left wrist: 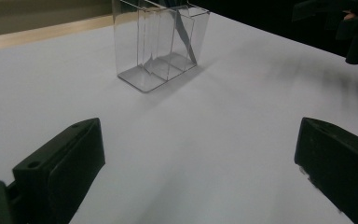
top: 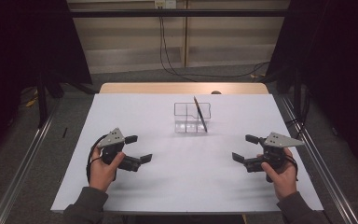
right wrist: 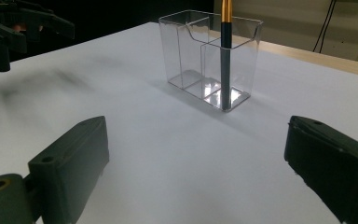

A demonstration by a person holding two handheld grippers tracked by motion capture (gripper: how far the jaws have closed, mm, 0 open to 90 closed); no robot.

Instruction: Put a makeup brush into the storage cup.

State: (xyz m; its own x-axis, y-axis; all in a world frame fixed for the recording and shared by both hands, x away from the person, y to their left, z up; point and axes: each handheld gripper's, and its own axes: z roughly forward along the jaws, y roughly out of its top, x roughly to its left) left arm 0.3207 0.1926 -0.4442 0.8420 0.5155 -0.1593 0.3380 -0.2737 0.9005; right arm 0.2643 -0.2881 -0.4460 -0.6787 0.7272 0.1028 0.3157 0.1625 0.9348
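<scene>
Both grippers idle, fingers spread, clear organizer mid-counter.

From the high view I see the left gripper and right gripper held low over the matte white counter, well apart from the clear plastic organizer with its dark pen leaning. My left gripper view shows the boxy, glossy compartments. My right gripper view shows the slim pen, gold-banded, upright in 1 end compartment.

Black grippers, seemingly grey sleeves
</scene>
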